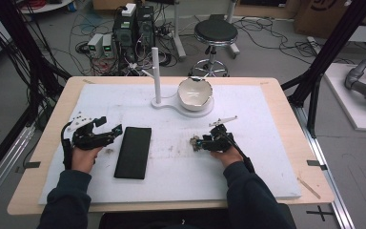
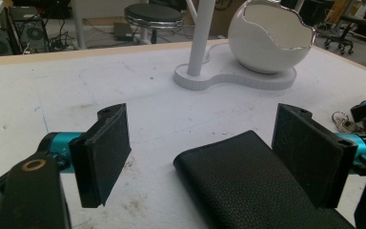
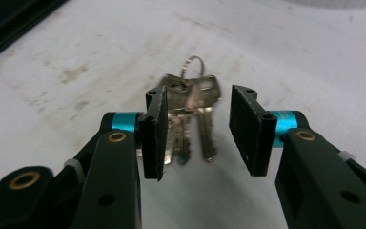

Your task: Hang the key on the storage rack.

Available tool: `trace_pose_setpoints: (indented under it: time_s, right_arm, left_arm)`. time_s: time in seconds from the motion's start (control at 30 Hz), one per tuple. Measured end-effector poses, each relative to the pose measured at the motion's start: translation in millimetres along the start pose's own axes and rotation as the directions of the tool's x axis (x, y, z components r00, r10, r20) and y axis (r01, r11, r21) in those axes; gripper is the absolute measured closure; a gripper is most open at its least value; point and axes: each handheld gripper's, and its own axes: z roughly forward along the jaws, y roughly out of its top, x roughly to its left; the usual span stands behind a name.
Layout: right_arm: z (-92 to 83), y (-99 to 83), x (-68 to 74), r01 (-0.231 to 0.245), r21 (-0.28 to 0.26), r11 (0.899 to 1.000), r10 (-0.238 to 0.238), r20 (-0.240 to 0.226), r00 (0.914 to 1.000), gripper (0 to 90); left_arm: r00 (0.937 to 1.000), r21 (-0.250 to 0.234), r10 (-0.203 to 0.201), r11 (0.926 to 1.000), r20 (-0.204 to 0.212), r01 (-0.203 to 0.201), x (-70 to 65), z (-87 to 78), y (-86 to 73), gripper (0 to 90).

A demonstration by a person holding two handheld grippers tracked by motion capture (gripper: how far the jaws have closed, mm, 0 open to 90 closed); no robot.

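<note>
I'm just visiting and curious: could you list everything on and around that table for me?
Wallet: one, black, lying flat left of the mat's middle.
Keys: one bunch, silvery, on the mat between the right gripper's jaws.
Bowl: one, white, jagged rim, on a white base at the far side.
Post: one, white, upright on that base.
Mat: one, white, stained, covering the table.
Stool: one, black, on the floor beyond.
Left gripper: black, open, beside the wallet.
Right gripper: black, open around the keys.

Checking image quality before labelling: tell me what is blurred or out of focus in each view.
Right gripper view: the keys are soft, the tool sharp. Left gripper view: wallet and bowl crisp. High view: evenly lit, slightly coarse overall.
</note>
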Motion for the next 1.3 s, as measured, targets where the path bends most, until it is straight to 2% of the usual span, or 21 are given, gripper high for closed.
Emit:
trace_pose_setpoints:
  time_s: [0.13,0.23,0.3,0.33,0.4,0.43,0.53,0.6,0.67,0.77,0.83,0.9,0.93,1.0,1.07,1.1,1.13,1.17,1.2,1.27,1.3]
  right_arm:
    - [-0.6,-0.1,-2.6,-0.027,0.002,1.000,0.027,-0.035,0.9990,55.2]
    - [0.3,1.3,1.7,-0.016,0.012,1.000,0.016,-0.036,0.9992,48.0]
    - [1.7,2.2,9.6,0.060,0.027,0.998,-0.060,0.020,0.9980,48.6]
    - [2.4,2.3,16.3,0.094,0.038,0.995,-0.096,0.066,0.9932,51.2]
    - [2.0,2.3,17.2,0.092,0.040,0.995,-0.094,0.063,0.9936,55.6]
    - [1.6,2.3,17.0,0.084,0.041,0.996,-0.086,0.045,0.9953,62.2]
    - [1.5,1.8,15.9,0.051,0.037,0.998,-0.052,0.019,0.9985,67.1]
    - [1.1,1.3,11.0,-0.009,0.030,1.000,0.009,-0.010,0.9999,71.8]
    - [0.7,0.1,1.6,-0.086,0.026,0.996,0.087,-0.062,0.9942,75.4]
    - [1.5,-3.3,-8.4,-0.170,0.014,0.985,0.170,-0.127,0.9772,78.1]
    - [1.7,-4.2,-10.9,-0.189,0.011,0.982,0.188,-0.145,0.9713,79.2]
    - [1.6,-3.8,-9.3,-0.177,0.007,0.984,0.175,-0.160,0.9713,82.9]
    - [1.1,-3.3,-6.1,-0.153,0.004,0.988,0.152,-0.154,0.9763,83.6]
    - [-0.6,-1.1,2.8,-0.069,-0.009,0.998,0.067,-0.118,0.9907,85.0]
    - [-1.2,0.4,12.8,0.024,-0.012,1.000,-0.025,-0.068,0.9974,85.1]
    - [-1.7,1.5,19.1,0.086,-0.007,0.996,-0.086,-0.029,0.9959,85.1]
    - [-1.5,1.8,25.7,0.151,-0.003,0.989,-0.151,0.004,0.9886,85.1]
    - [0.9,0.8,37.6,0.258,0.015,0.966,-0.258,0.057,0.9644,84.5]
    - [0.9,0.8,37.6,0.258,0.015,0.966,-0.258,0.057,0.9644,84.5]
    - [6.8,-0.5,43.1,0.300,0.048,0.953,-0.304,0.082,0.9492,83.6]
    - [7.8,-0.3,43.1,0.301,0.045,0.953,-0.303,0.084,0.9491,83.5]
  left_arm:
    - [1.0000,0.001,0.001,1.0000,-0.003,-0.001,0.2,0.0,-0.1,20.4]
    - [1.0000,0.003,0.002,1.0000,-0.003,-0.002,0.2,0.3,-0.3,20.4]
    - [1.0000,0.002,0.002,1.0000,-0.001,-0.002,-0.1,0.4,-0.2,20.4]
    - [1.0000,0.002,0.003,1.0000,-0.003,-0.003,0.0,0.4,-0.2,20.5]
    - [1.0000,0.002,0.001,1.0000,-0.002,-0.001,0.1,0.4,-0.2,20.5]
    - [1.0000,0.002,0.003,1.0000,-0.003,-0.003,0.1,0.3,-0.2,20.5]
    - [1.0000,0.002,0.003,1.0000,-0.001,-0.003,-0.2,0.2,-0.1,20.5]
    - [1.0000,0.001,0.003,1.0000,-0.002,-0.003,-0.2,0.1,-0.1,20.5]
    - [1.0000,0.002,0.004,1.0000,-0.003,-0.004,-0.2,0.1,-0.1,20.5]
    - [1.0000,0.006,0.006,1.0000,-0.006,-0.006,-0.4,0.1,-0.1,20.5]
    - [1.0000,0.005,0.006,1.0000,-0.006,-0.006,-0.3,0.1,-0.1,20.5]
    - [1.0000,0.004,0.005,1.0000,-0.006,-0.005,0.0,0.2,-0.1,20.5]
    - [1.0000,0.003,0.004,1.0000,-0.007,-0.004,0.1,0.2,-0.1,20.6]
    - [1.0000,0.003,0.003,1.0000,-0.006,-0.003,0.2,0.4,-0.2,20.7]
    - [1.0000,0.003,0.004,1.0000,-0.006,-0.004,0.1,0.5,-0.2,20.7]
    - [1.0000,0.002,0.004,1.0000,-0.006,-0.004,0.0,0.5,-0.2,20.7]
    - [1.0000,0.001,0.004,1.0000,-0.006,-0.004,0.0,0.3,-0.1,20.8]
    - [1.0000,0.001,0.004,1.0000,-0.006,-0.004,0.1,0.1,0.0,20.8]
    - [1.0000,0.002,0.004,1.0000,-0.008,-0.004,0.3,0.1,0.0,20.8]
    - [1.0000,0.003,0.005,1.0000,-0.007,-0.005,0.4,0.1,0.0,20.7]
    - [1.0000,0.002,0.005,1.0000,-0.007,-0.005,0.3,-0.1,0.0,20.8]
